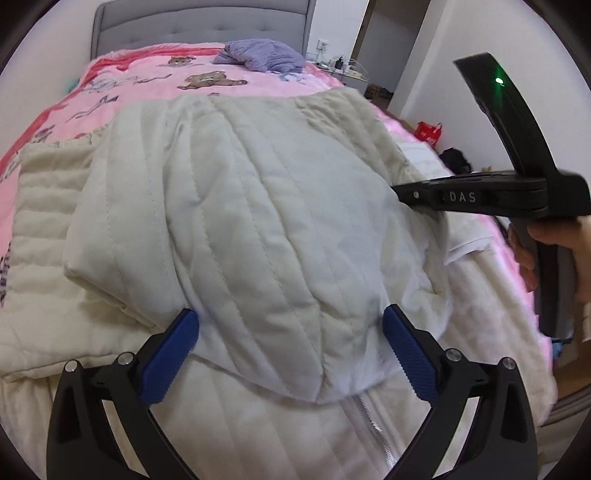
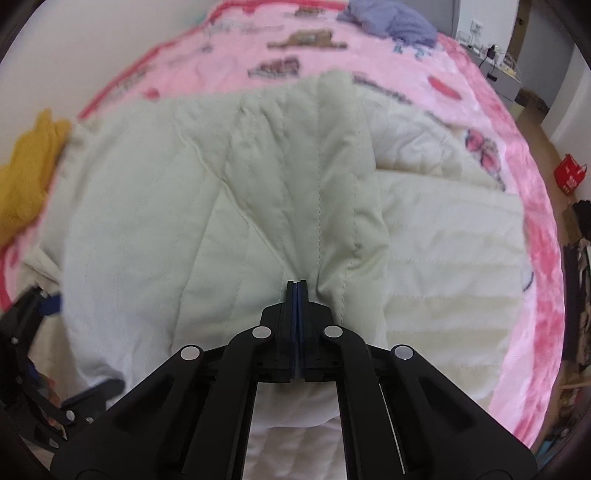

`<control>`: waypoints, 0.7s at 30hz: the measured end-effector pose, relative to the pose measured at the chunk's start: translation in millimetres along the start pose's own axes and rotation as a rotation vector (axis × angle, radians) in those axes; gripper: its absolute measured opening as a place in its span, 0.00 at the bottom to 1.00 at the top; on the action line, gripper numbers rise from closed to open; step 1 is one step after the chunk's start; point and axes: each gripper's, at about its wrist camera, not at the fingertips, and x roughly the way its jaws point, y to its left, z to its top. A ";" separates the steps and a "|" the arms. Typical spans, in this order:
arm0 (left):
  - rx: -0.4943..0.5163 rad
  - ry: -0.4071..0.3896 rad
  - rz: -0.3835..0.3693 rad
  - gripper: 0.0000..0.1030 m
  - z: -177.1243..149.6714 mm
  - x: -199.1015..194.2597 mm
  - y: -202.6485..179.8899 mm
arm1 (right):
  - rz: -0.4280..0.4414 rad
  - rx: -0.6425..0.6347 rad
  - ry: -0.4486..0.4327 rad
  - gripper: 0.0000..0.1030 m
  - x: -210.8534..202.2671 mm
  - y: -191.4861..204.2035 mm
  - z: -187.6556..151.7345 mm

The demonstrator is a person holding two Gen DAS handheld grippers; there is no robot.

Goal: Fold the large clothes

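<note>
A large cream quilted jacket point(image 1: 240, 206) lies on the bed, partly folded, with a flap folded over its middle and a zipper point(image 1: 369, 417) showing near me. My left gripper point(image 1: 290, 325) is open, its blue pads point(image 1: 173, 350) on either side of the flap's near edge, not closed on it. My right gripper point(image 2: 296, 286) is shut on a pinched fold of the jacket point(image 2: 258, 192). In the left wrist view it point(image 1: 400, 192) comes in from the right, its tip at the flap's right edge.
The bed has a pink teddy-bear blanket point(image 1: 147, 85) and a grey headboard point(image 1: 199, 26). A purple garment point(image 1: 262, 53) lies near the headboard. A yellow garment point(image 2: 29, 173) lies at the left. A red bag point(image 1: 428, 131) and dark items sit on the floor at the right.
</note>
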 end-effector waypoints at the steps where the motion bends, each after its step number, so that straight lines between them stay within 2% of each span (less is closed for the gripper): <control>1: -0.025 -0.006 -0.012 0.95 4.1 -10.6 4.3 | 0.061 0.029 -0.038 0.18 -15.1 -0.9 -1.1; 2: -0.047 -0.027 -0.028 0.95 8.8 -23.8 9.1 | 0.101 0.048 -0.068 0.43 -26.6 -1.9 -2.4; 3: -0.059 -0.051 -0.032 0.95 12.3 -33.8 12.3 | 0.132 0.070 -0.123 0.59 -43.8 -1.6 -5.4; 4: -0.063 -0.079 -0.011 0.95 17.5 -44.8 16.0 | 0.145 0.077 -0.181 0.60 -60.8 0.0 -9.1; 7: -0.012 -0.140 0.020 0.95 36.5 -70.0 24.7 | 0.168 0.071 -0.266 0.60 -91.2 7.6 -16.9; 9: 0.032 -0.145 0.047 0.95 48.5 -71.4 28.2 | 0.174 0.047 -0.285 0.58 -98.7 14.4 -20.0; 10: 0.041 -0.136 0.032 0.95 52.8 -68.0 29.9 | 0.179 0.024 -0.280 0.55 -98.6 19.9 -22.8; 12: 0.044 -0.103 -0.001 0.95 58.1 -56.9 32.1 | 0.179 -0.013 -0.242 0.41 -91.6 29.5 -27.3; 14: 0.055 -0.082 -0.025 0.95 57.3 -48.0 27.5 | 0.192 -0.020 -0.204 0.36 -84.1 34.3 -32.6; 18: 0.058 -0.043 -0.049 0.95 40.4 -34.6 8.6 | 0.156 -0.075 -0.126 0.32 -64.9 45.3 -45.8; 21: -0.015 0.058 -0.041 0.95 24.6 -9.0 9.4 | 0.156 -0.047 -0.055 0.28 -43.4 43.2 -55.8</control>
